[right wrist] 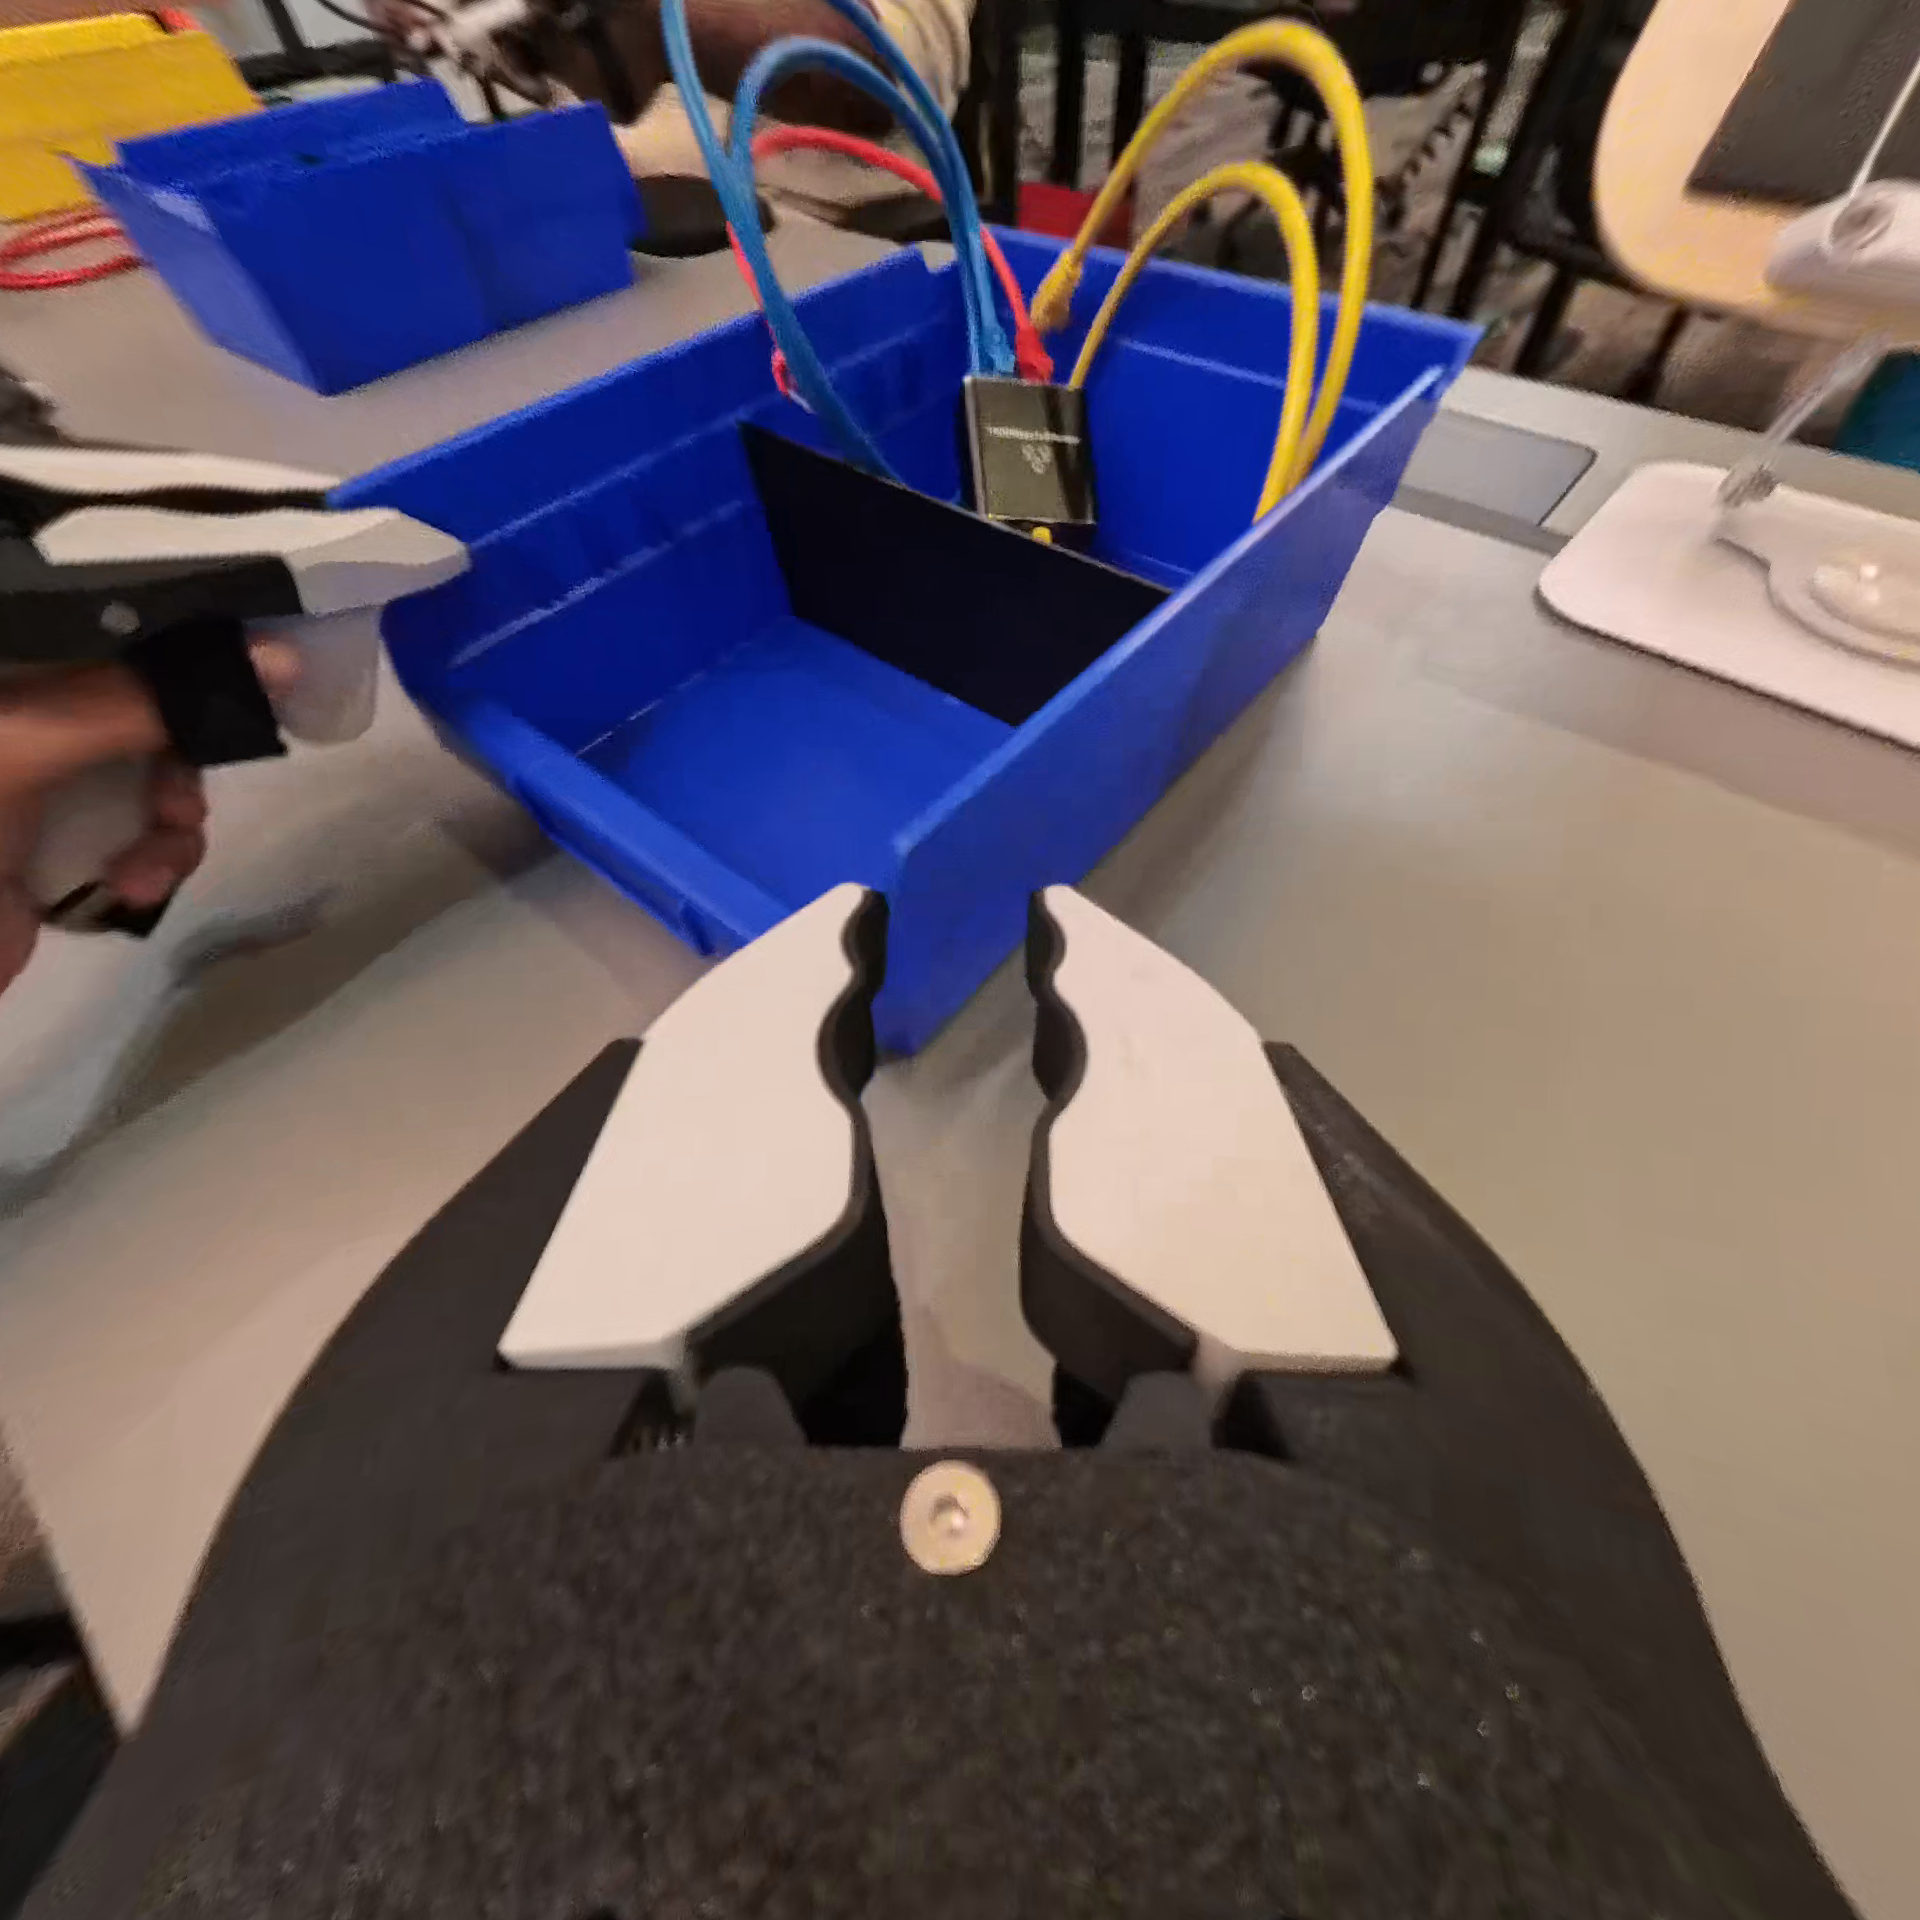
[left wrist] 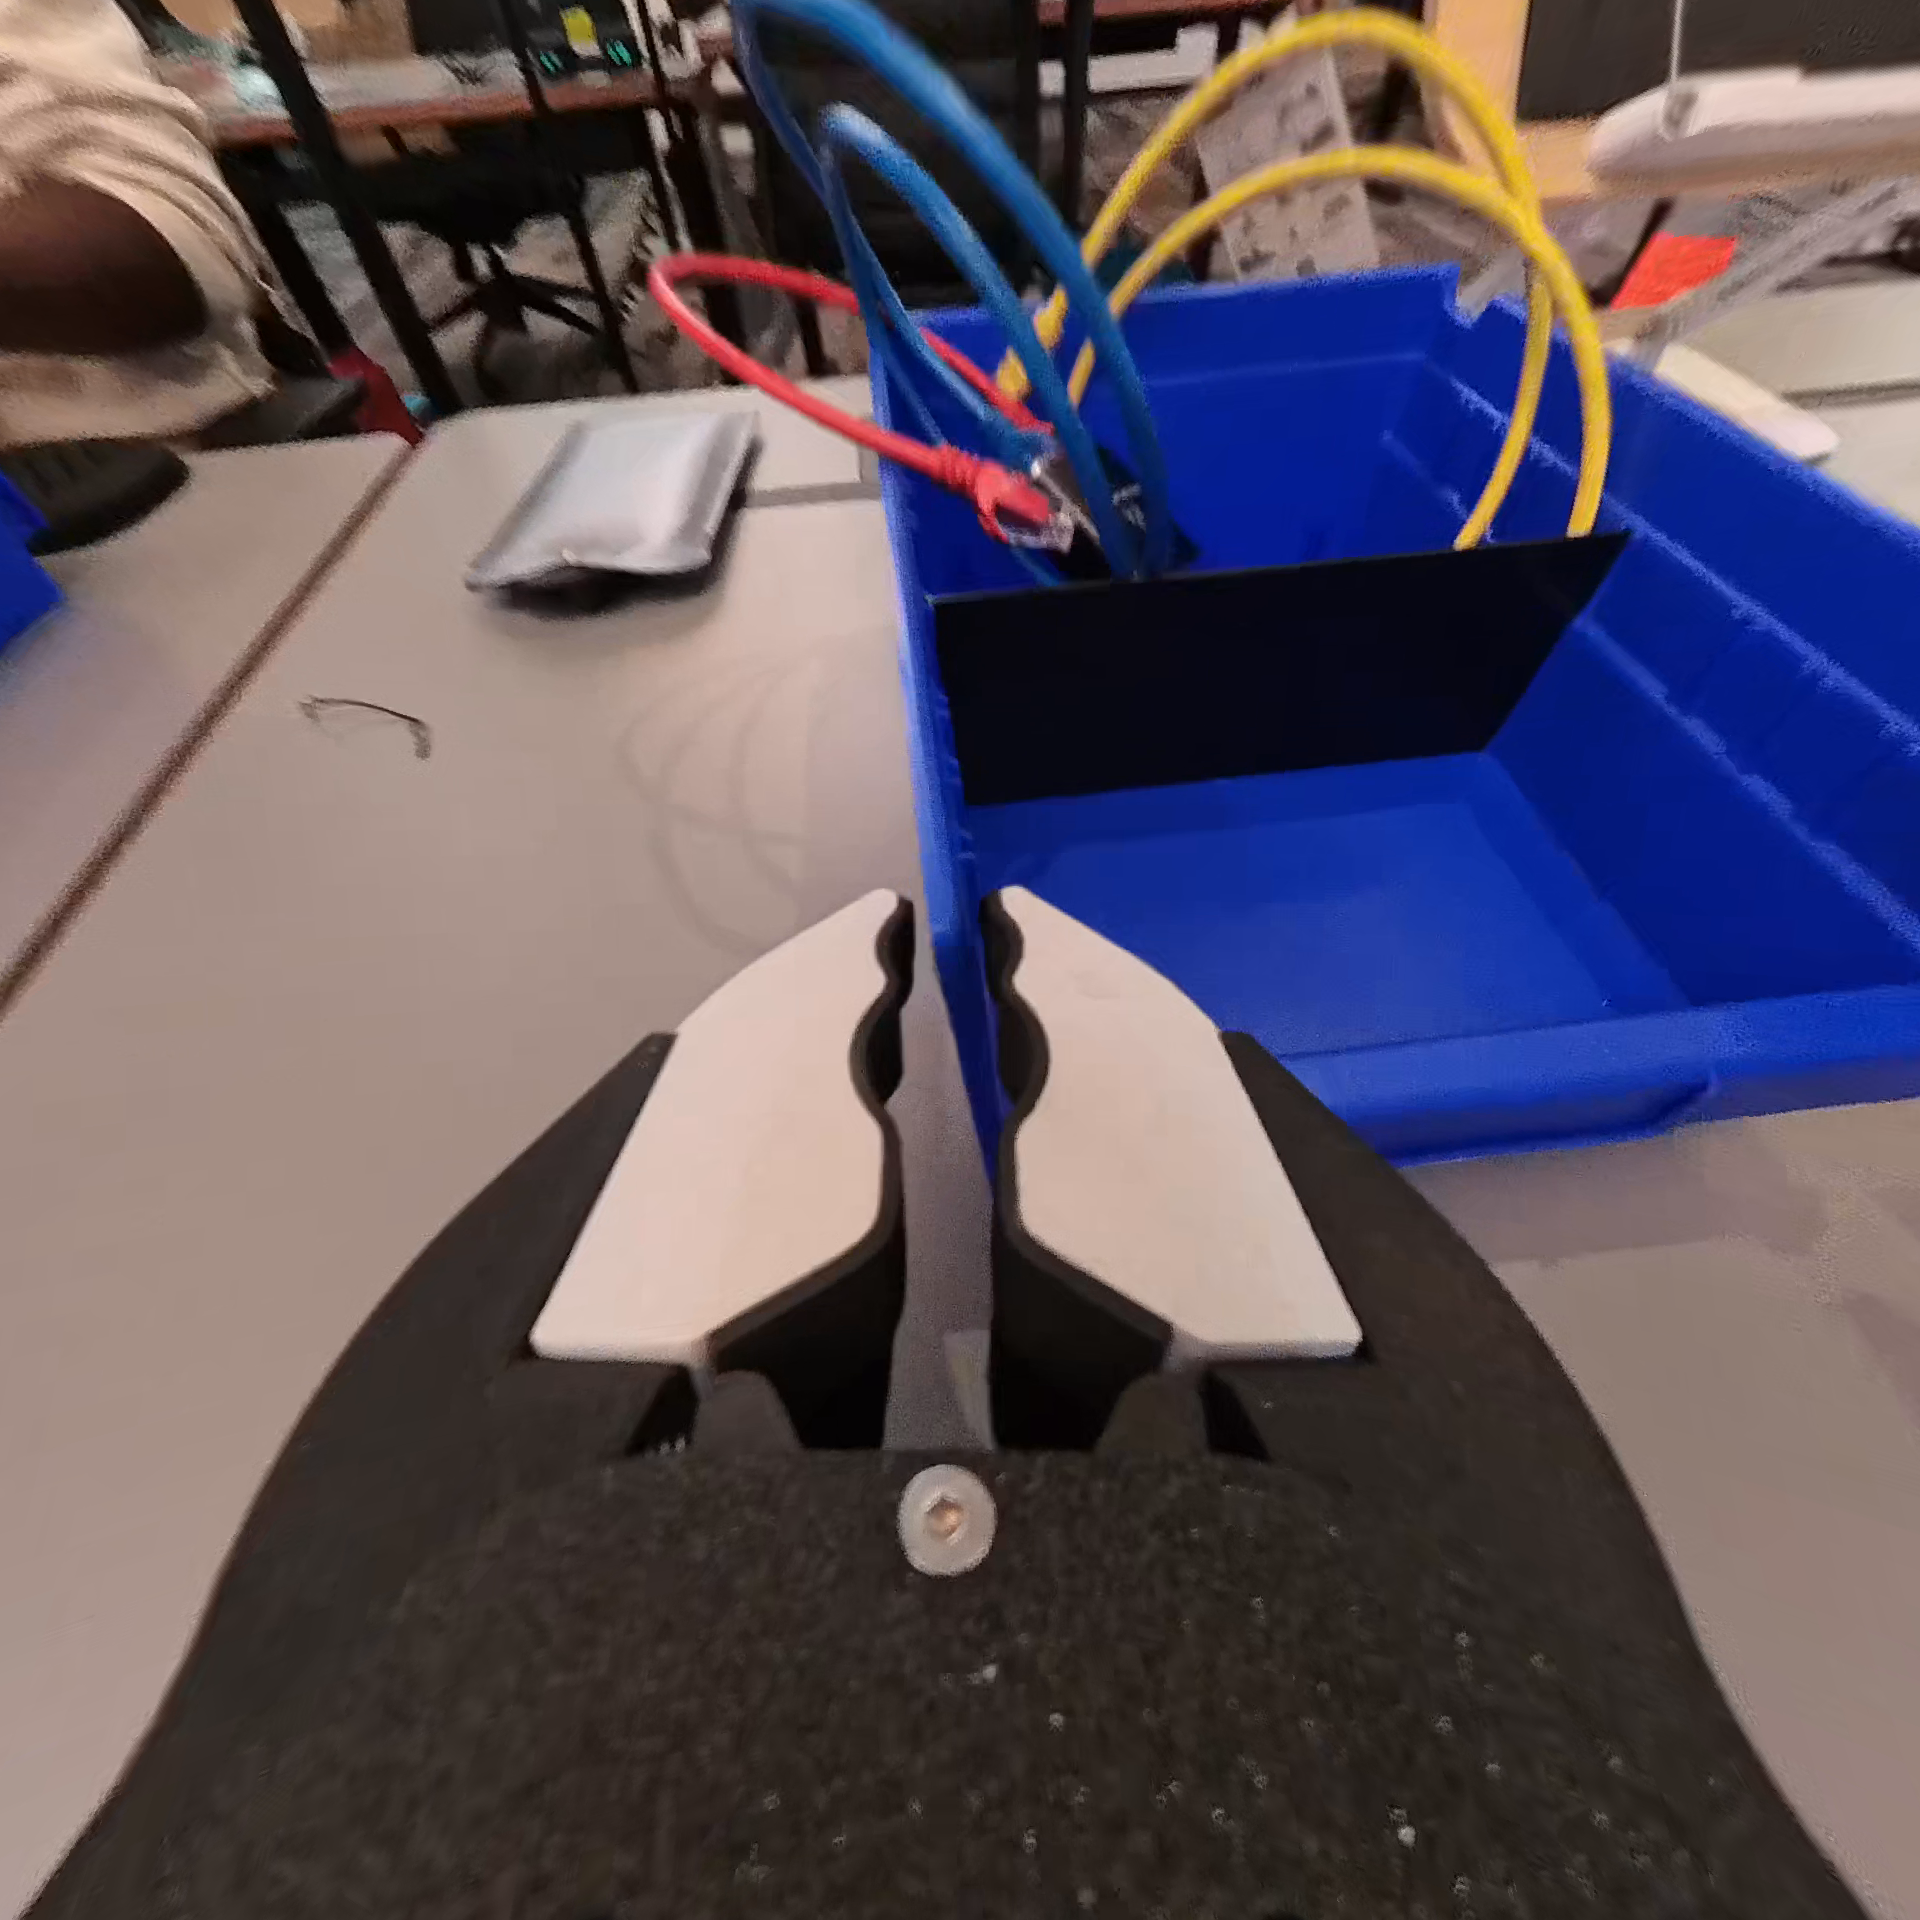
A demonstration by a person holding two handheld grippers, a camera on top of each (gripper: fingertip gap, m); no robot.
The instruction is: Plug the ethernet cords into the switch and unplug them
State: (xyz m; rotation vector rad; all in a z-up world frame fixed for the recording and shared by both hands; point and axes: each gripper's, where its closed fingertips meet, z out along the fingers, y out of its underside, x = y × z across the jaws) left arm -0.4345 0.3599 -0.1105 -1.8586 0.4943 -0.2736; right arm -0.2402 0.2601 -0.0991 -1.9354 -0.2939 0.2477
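A blue bin (right wrist: pixel 1195 665) stands on the grey table, split by a dark divider (right wrist: pixel 935 582). Behind the divider stands a small dark switch (right wrist: pixel 1029 452). Blue cords (right wrist: pixel 966 208) and a red cord (right wrist: pixel 1023 332) run down to its top. Yellow cords (right wrist: pixel 1340 260) loop into the rear compartment. A red plug with a clear tip (left wrist: pixel 1013 509) hangs free. My left gripper (left wrist: pixel 948 914) straddles the bin's left wall (left wrist: pixel 956 1039) and is nearly closed on it; it also shows in the right wrist view (right wrist: pixel 416 561). My right gripper (right wrist: pixel 956 914) is open and empty at the bin's near right corner.
A second blue bin (right wrist: pixel 364 229) and a yellow bin (right wrist: pixel 94 94) stand at the far left. A grey pouch (left wrist: pixel 623 499) lies left of the bin. A white stand base (right wrist: pixel 1745 603) sits at the right. A hand (right wrist: pixel 94 810) holds the left gripper. The tips of one gripper are about 20 centimeters away from the tips of the other.
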